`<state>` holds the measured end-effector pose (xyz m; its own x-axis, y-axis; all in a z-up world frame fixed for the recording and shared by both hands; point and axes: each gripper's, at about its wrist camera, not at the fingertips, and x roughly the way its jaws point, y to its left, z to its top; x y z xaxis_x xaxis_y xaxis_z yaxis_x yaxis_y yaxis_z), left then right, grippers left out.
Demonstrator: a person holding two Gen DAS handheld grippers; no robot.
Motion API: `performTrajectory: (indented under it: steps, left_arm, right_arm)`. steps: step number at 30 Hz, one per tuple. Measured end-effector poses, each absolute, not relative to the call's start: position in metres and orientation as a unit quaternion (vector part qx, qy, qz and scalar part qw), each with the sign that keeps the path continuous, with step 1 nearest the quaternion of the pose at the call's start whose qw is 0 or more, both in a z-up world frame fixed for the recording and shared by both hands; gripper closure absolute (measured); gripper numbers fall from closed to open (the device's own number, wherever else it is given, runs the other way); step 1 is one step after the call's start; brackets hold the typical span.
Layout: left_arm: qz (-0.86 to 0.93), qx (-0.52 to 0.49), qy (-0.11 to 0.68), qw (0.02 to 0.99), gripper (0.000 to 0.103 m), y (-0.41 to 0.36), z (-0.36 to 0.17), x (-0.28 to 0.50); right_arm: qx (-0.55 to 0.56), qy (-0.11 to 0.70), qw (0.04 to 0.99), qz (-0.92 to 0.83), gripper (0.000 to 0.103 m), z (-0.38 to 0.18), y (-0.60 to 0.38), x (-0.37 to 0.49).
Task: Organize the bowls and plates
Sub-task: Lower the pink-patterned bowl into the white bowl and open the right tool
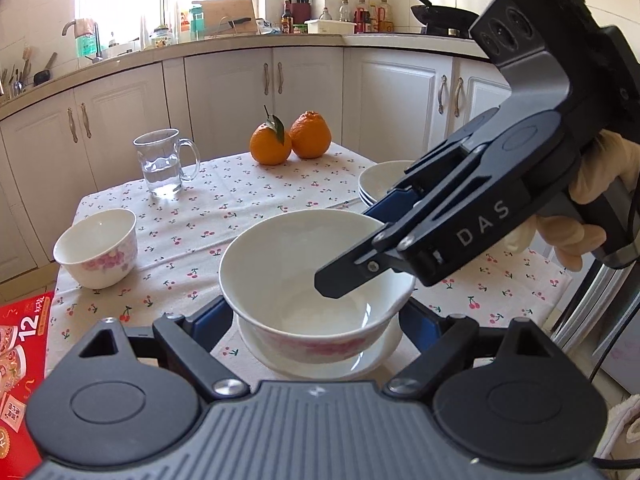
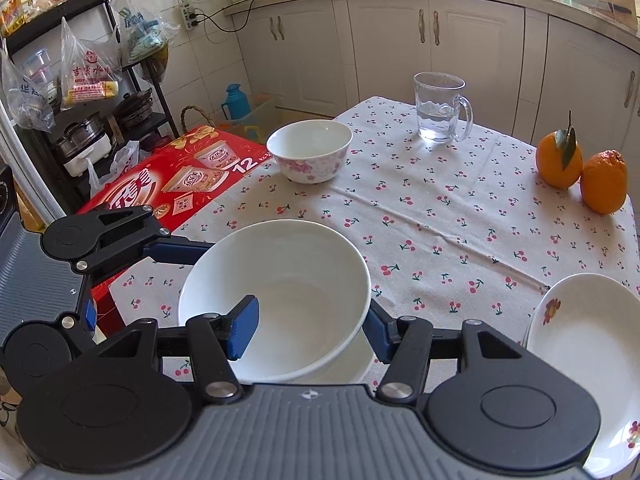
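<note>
A large white bowl with pink flowers (image 1: 304, 276) (image 2: 280, 296) sits tilted on a white plate (image 1: 360, 360) near the table's front edge. My right gripper (image 2: 308, 328) (image 1: 352, 256) straddles the bowl's near rim, one pad inside (image 2: 242, 330) and one outside (image 2: 378, 330), with a gap at each pad; its jaws are open. My left gripper (image 1: 316, 324) is open around the bowl's base, with its fingers (image 1: 212, 320) on either side and not touching it. It also shows at the left of the right wrist view (image 2: 172, 250). A smaller flowered bowl (image 1: 98, 248) (image 2: 310, 150) stands apart. A stack of white plates (image 1: 380, 180) (image 2: 588, 352) lies at the right.
A glass mug of water (image 1: 166, 162) (image 2: 440, 108) and two oranges (image 1: 290, 138) (image 2: 580, 172) stand at the back of the cherry-print tablecloth (image 1: 240, 208) (image 2: 440, 232). A red carton (image 1: 20, 360) (image 2: 176, 176) sits beside the table's left edge. Kitchen cabinets (image 1: 308, 92) lie beyond.
</note>
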<state>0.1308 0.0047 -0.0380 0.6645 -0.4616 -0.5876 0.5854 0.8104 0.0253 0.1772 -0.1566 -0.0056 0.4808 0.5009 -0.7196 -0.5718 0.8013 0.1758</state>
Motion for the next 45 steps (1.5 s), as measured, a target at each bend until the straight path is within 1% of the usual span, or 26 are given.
performTrajectory:
  steps: [17,33,35,37,39,41,43,45]
  left_arm:
    - [-0.289,0.114,0.310,0.898,0.013,0.002,-0.047,0.136]
    - [-0.293,0.102,0.317,0.896,0.013,0.004,-0.053,0.138]
    - [-0.294,0.101,0.316,0.897,0.013,0.005,-0.053,0.138]
    - [-0.295,0.102,0.313,0.897,0.012,0.005,-0.052,0.137]
    - [-0.297,0.101,0.312,0.897,0.012,0.006,-0.052,0.135]
    - [-0.299,0.098,0.312,0.896,0.012,0.007,-0.052,0.134]
    - [-0.299,0.097,0.312,0.896,0.011,0.009,-0.051,0.133]
    - [-0.300,0.097,0.310,0.897,0.011,0.010,-0.050,0.129]
  right_arm:
    - [-0.045,0.414,0.856,0.307,0.040,-0.024,-0.158,0.180]
    - [-0.080,0.403,0.862,0.298,0.040,-0.025,-0.150,0.176]
    - [-0.078,0.403,0.862,0.298,0.037,-0.025,-0.150,0.176]
    - [-0.077,0.404,0.863,0.294,0.026,-0.026,-0.151,0.176]
    - [-0.078,0.399,0.866,0.292,0.020,-0.026,-0.152,0.175]
    - [-0.076,0.397,0.868,0.290,0.017,-0.024,-0.154,0.173]
    - [-0.078,0.395,0.869,0.287,0.010,-0.024,-0.156,0.171]
    - [-0.083,0.395,0.871,0.282,0.008,-0.025,-0.156,0.168]
